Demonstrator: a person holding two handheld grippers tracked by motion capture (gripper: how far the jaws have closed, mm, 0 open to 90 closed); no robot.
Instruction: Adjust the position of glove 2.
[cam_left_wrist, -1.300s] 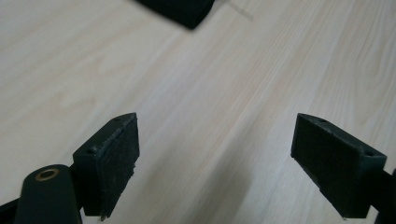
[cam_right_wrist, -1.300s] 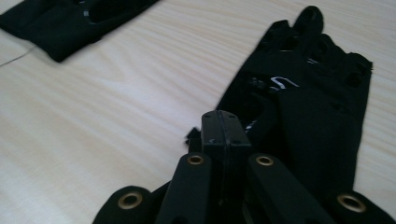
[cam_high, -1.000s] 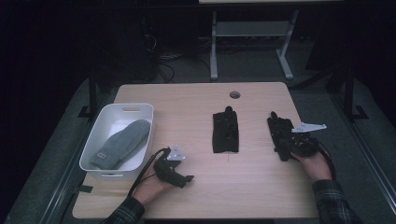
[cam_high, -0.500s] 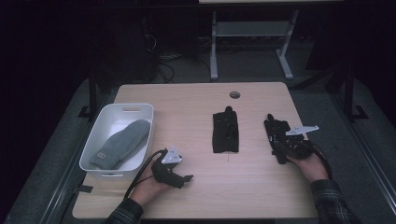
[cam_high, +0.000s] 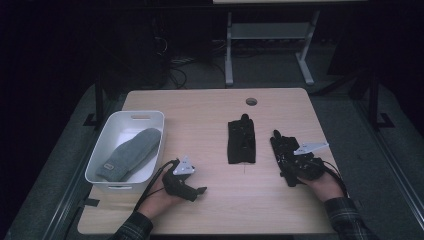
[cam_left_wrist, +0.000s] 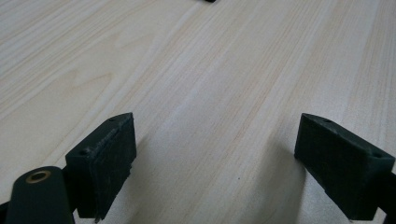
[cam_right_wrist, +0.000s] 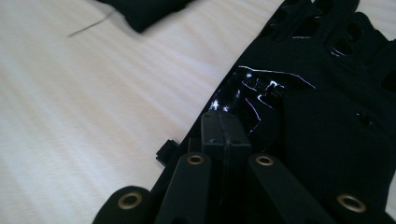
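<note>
The right gripper (cam_high: 286, 156) is seen near the table's (cam_high: 210, 105) right edge with its jaws pressed fully together on the cuff edge of a black glove (cam_right_wrist: 327, 107), which is laid flat on the wood beneath it. A second black glove (cam_high: 241, 141) is placed just beside it, at mid-table. The left gripper (cam_left_wrist: 215, 163) is rested on bare wood, jaws spread wide and nothing gripped. A grey mitten (cam_high: 131, 152) is contained in the white bin (cam_high: 141, 116) at the left
</note>
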